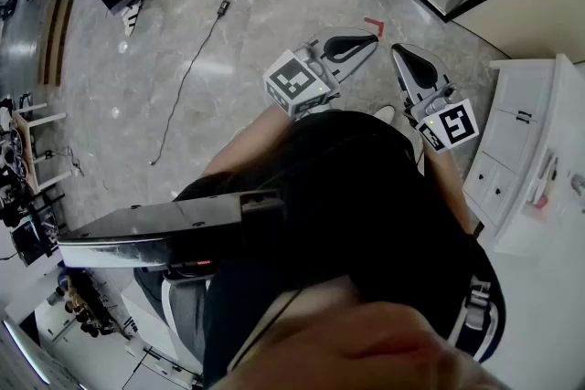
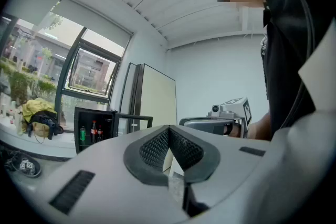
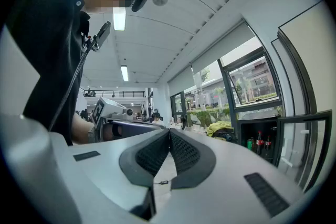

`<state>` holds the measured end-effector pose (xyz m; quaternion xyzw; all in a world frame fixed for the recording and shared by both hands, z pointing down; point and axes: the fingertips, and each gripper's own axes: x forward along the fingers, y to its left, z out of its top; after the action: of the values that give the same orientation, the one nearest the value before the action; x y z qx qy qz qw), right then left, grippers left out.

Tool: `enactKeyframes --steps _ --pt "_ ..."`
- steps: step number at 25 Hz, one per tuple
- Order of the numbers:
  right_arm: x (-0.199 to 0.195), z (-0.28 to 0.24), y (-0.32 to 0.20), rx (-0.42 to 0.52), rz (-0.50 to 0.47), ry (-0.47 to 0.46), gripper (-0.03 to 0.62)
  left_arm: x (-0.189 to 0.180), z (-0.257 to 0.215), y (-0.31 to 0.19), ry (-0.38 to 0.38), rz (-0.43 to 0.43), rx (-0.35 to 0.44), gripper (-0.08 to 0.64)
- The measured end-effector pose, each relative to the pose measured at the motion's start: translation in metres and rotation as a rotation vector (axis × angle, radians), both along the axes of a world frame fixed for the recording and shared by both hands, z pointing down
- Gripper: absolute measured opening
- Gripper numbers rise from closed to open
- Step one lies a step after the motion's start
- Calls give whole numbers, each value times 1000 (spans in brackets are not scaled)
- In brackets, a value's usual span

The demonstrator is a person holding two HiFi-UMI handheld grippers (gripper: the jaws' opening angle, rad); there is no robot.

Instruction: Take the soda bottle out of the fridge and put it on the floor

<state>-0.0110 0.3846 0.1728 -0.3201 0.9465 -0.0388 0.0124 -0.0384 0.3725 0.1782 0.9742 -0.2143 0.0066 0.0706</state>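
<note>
- Jaws on the left gripper (image 2: 168,129) are shut tight, pads flat together, nothing between them.
- Same deal with the right gripper (image 3: 169,132): fully closed and empty.
- Both are held level, side by side but not touching, just out front of the person's waist and above the marble floor (image 1: 228,23).
- Black cable (image 1: 195,59) snakes across the floor off to the left.
- Fridge (image 2: 94,111) sits well away across the room, below a window (image 2: 89,68), with its door (image 2: 134,120) swung open.
- Soda bottles (image 2: 96,132), two dark ones with red labels, stand upright inside the fridge, right beside a green can (image 2: 82,135). Neither gripper is anywhere near them.
</note>
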Motion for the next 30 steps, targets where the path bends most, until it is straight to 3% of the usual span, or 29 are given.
enactKeyframes --steps 14,30 --pt "20 -5 4 37 -50 18 14 26 4 2 -16 -19 -23 5" --pt "105 7 -4 14 -84 -18 14 101 7 1 -27 -103 -7 5"
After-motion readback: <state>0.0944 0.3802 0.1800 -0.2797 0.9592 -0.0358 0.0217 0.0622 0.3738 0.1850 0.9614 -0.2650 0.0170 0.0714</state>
